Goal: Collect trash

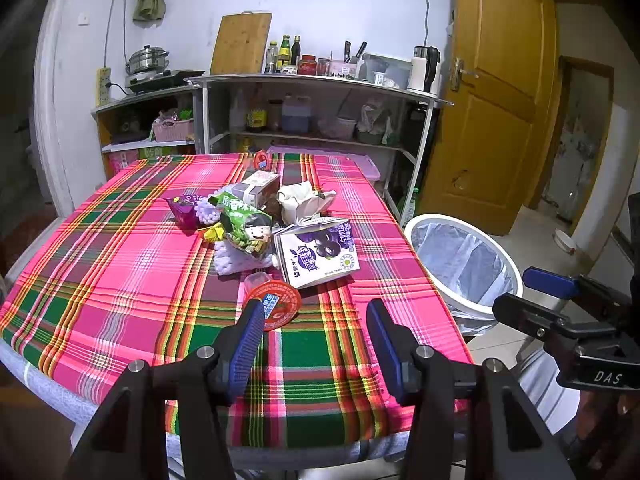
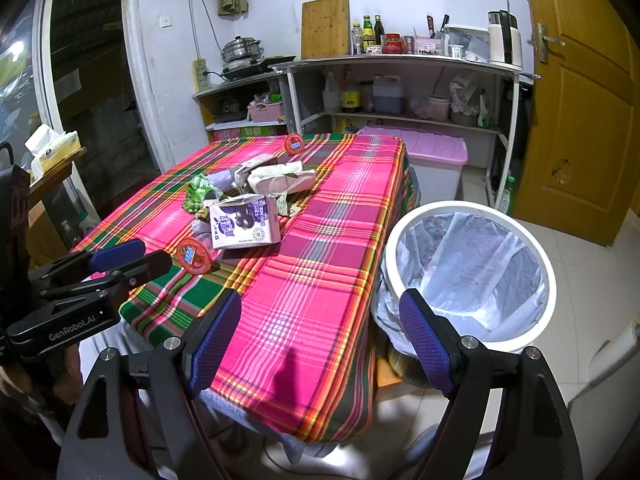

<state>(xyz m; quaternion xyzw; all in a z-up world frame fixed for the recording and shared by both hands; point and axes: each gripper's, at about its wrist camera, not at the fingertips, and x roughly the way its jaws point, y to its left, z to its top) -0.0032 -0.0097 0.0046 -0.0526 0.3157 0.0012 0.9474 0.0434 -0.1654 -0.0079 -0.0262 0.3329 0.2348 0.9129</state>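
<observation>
A pile of trash lies mid-table: a purple-and-white milk carton (image 1: 318,252) (image 2: 244,222), a green snack bag (image 1: 244,226), a crumpled tissue pack (image 1: 302,200) (image 2: 280,176), a purple wrapper (image 1: 182,208) and a red-lidded cup (image 1: 276,304) (image 2: 194,256). Another red-lidded cup (image 1: 262,160) (image 2: 294,143) stands at the far edge. A white bin (image 1: 464,264) (image 2: 468,272) with a clear liner stands right of the table. My left gripper (image 1: 316,316) is open, just short of the near cup. My right gripper (image 2: 320,312) is open over the table's near right corner, beside the bin.
The table (image 1: 120,264) (image 2: 320,240) has a pink plaid cloth. Kitchen shelves (image 1: 320,92) with bottles stand behind it. A pink-lidded tub (image 2: 432,152) sits by the far right corner. A wooden door (image 1: 496,92) is at right. A tissue box (image 2: 52,146) rests on a stand at left.
</observation>
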